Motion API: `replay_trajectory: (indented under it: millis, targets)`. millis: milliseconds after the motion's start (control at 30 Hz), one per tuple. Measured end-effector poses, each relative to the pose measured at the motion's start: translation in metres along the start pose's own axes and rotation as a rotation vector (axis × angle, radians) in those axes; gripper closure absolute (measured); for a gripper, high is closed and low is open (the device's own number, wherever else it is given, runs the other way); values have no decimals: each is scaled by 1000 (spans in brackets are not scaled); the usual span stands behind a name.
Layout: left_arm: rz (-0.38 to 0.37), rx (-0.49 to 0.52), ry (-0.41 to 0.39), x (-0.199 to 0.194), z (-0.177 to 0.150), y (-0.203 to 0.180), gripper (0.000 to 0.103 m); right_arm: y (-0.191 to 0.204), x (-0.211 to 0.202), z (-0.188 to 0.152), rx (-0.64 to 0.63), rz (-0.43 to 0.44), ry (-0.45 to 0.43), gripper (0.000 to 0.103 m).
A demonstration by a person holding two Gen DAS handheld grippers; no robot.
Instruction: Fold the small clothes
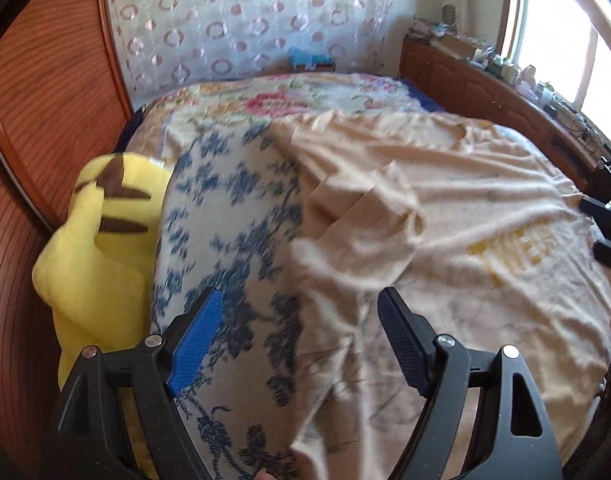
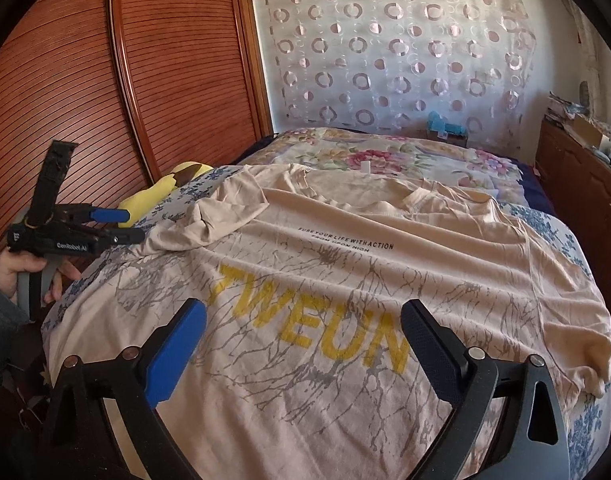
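A beige T-shirt (image 2: 345,280) with yellow letters and grey crackle print lies spread face up on the bed. Its left sleeve (image 2: 221,208) is folded inward and bunched. In the left wrist view the shirt (image 1: 445,220) fills the right side. My left gripper (image 1: 301,328) is open and empty above the shirt's left edge; it also shows in the right wrist view (image 2: 133,224). My right gripper (image 2: 305,332) is open and empty above the shirt's lower front; its fingers show at the left wrist view's right edge (image 1: 605,232).
A blue-flowered bedspread (image 1: 225,208) covers the bed. A yellow plush toy (image 1: 101,240) lies at the bed's left edge beside a slatted wooden wardrobe (image 2: 125,80). A wooden cabinet (image 2: 577,184) with clutter stands on the right. A curtain (image 2: 385,60) hangs behind.
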State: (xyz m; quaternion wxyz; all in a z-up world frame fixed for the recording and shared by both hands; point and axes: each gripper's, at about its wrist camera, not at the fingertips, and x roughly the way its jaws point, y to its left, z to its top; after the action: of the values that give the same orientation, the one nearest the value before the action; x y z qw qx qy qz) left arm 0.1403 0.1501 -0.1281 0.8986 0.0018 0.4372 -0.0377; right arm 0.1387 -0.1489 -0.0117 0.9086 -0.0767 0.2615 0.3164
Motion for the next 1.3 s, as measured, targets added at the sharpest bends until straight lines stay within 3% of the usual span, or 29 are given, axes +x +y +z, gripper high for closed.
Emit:
replay_trajectory:
  millis: [100, 200, 367, 600, 767, 933, 1000, 1067, 1100, 1167, 1300]
  targets:
    - [-1, -26, 23, 10, -8, 7, 22, 6, 7, 13, -26, 9, -10, 9]
    - [-7, -21, 27, 14, -14, 6, 22, 11, 19, 27, -48, 23, -16, 17]
    - [1, -7, 6, 17, -17, 4, 18, 21, 55, 54, -79, 86, 16, 38]
    - [1, -8, 6, 16, -16, 4, 17, 40, 118, 82, -109, 125, 44, 42]
    - [2, -9, 6, 16, -16, 6, 17, 57, 176, 95, -82, 210, 153, 42]
    - [3, -10, 6, 16, -16, 6, 17, 71, 213, 99, -94, 213, 248, 49]
    - [2, -10, 6, 17, -16, 6, 17, 73, 225, 98, -107, 205, 288, 58]
    - [2, -10, 6, 16, -15, 6, 17, 76, 234, 97, -126, 192, 305, 84]
    - [2, -10, 6, 16, -15, 6, 17, 74, 236, 96, -127, 199, 306, 91]
    - [3, -11, 4, 17, -16, 6, 17, 72, 233, 95, -126, 209, 282, 97]
    - [-1, -39, -47, 5, -15, 12, 20, 62, 203, 91, -96, 196, 167, 97]
